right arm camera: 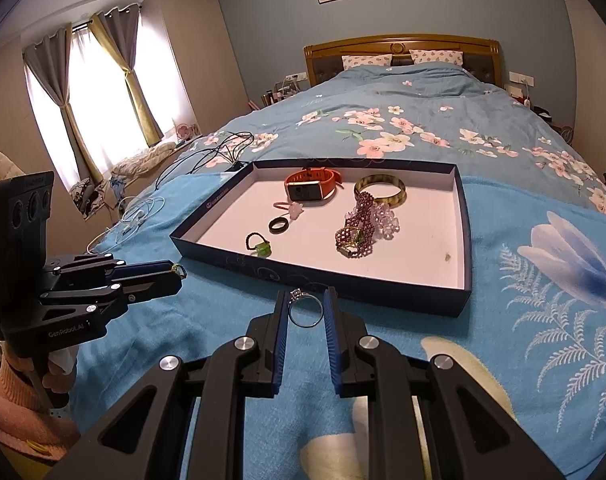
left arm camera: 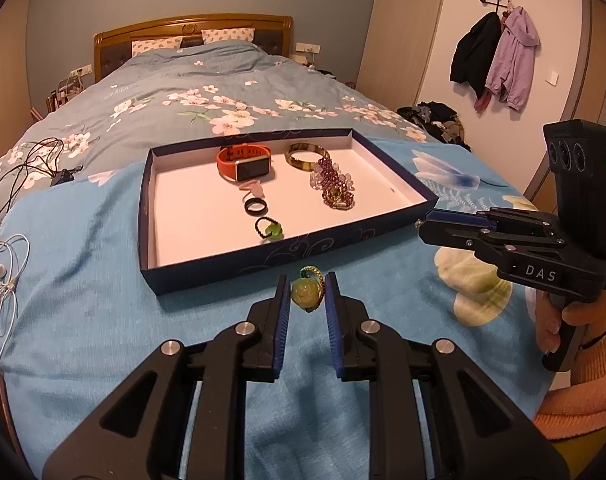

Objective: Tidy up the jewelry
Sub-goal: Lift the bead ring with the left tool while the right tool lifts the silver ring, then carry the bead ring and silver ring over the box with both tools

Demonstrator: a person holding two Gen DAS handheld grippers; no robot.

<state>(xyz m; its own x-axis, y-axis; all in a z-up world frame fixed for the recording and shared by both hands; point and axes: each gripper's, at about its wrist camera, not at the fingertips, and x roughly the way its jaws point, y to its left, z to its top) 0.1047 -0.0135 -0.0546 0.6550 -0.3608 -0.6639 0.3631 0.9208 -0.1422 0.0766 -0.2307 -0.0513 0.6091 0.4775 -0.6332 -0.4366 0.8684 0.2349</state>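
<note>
Rose-carved jade pendant (left arm camera: 305,294) between ribbed pads (left arm camera: 330,300).

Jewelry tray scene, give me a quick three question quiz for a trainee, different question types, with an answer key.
1. True or false: the orange smartwatch lies inside the tray.
2. Multiple choice: what sits between the fingers of the right gripper? A) a black ring B) a silver ring C) a purple bead bracelet
3. Fill in: the left gripper holds a yellow-green carved ____.

Key
1. True; the watch lies near the tray's far wall.
2. B, the silver ring. The black ring and purple bead bracelet both lie in the tray.
3. Pendant; the pendant sits between its pads, just outside the tray's near wall.
</note>
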